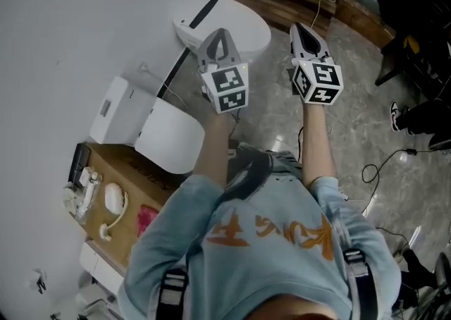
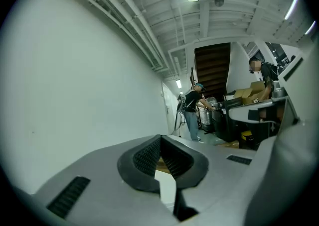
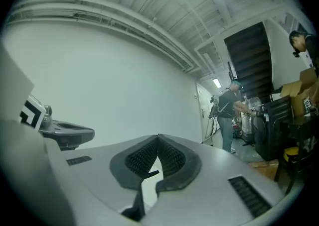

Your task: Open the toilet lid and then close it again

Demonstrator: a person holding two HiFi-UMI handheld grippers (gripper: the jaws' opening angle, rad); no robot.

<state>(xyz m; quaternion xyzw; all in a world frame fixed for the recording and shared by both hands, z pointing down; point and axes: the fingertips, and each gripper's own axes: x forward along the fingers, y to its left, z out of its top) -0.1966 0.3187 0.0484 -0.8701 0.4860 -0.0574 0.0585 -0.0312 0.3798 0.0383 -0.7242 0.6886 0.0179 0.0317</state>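
- Toilet lid (image 1: 252, 29): down flat on the toilet, by the white wall at the top of the head view. A dark strip runs across its wall end, prob. the hinge side.
- Handling, our guess: stiff moulded plastic, fairly light, glossy so slippery for the pads. It swings on the rear hinge, maybe w/ a damper, so we shouldn't force or drop it.
- Where to take it: the front rim, far from the hinge, w/ a jaw tip hooked under the lip or a pinch on the edge.
- Left gripper (image 1: 219, 37): jaws clenched tip to tip w/ nothing between, held level above the lid, no contact that we can see.
- Right gripper (image 1: 301, 33): also clenched and empty, beside the toilet over the floor.
- Neither gripper view shows the toilet, only wall and room.
- Farther out: white boxy unit (image 1: 120, 111), cardboard box (image 1: 116, 167), floor cable (image 1: 380, 163).
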